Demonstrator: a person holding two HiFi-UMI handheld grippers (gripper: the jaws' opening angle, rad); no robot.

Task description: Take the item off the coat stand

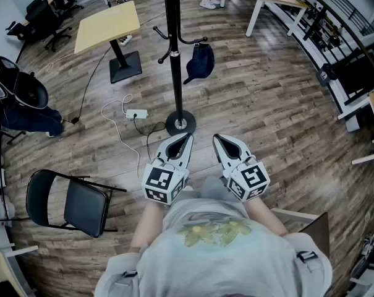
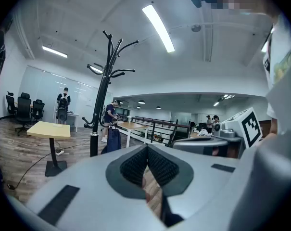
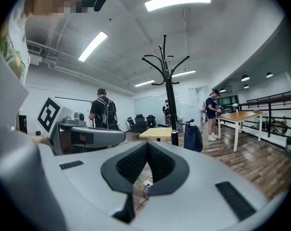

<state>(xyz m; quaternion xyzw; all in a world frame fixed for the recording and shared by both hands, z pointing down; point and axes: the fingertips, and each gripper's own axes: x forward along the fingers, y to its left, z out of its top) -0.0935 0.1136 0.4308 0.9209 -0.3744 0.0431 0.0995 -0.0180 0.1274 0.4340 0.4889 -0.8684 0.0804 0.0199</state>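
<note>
You hold two grippers low in the centre of the head view. The left gripper [image 1: 187, 138] and the right gripper [image 1: 216, 138] both have their jaws pressed together with nothing between them. One coat stand [image 1: 172, 54] rises at upper centre. One dark blue cap [image 1: 201, 62] hangs from a hook on its right side, well apart from both grippers. One black folding chair [image 1: 69, 203] sits lower left, and one yellow table [image 1: 107, 25] upper left.

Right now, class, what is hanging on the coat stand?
A dark blue item hangs from a lower hook of the coat stand. Other hooks look bare; its inside is hidden.
</note>
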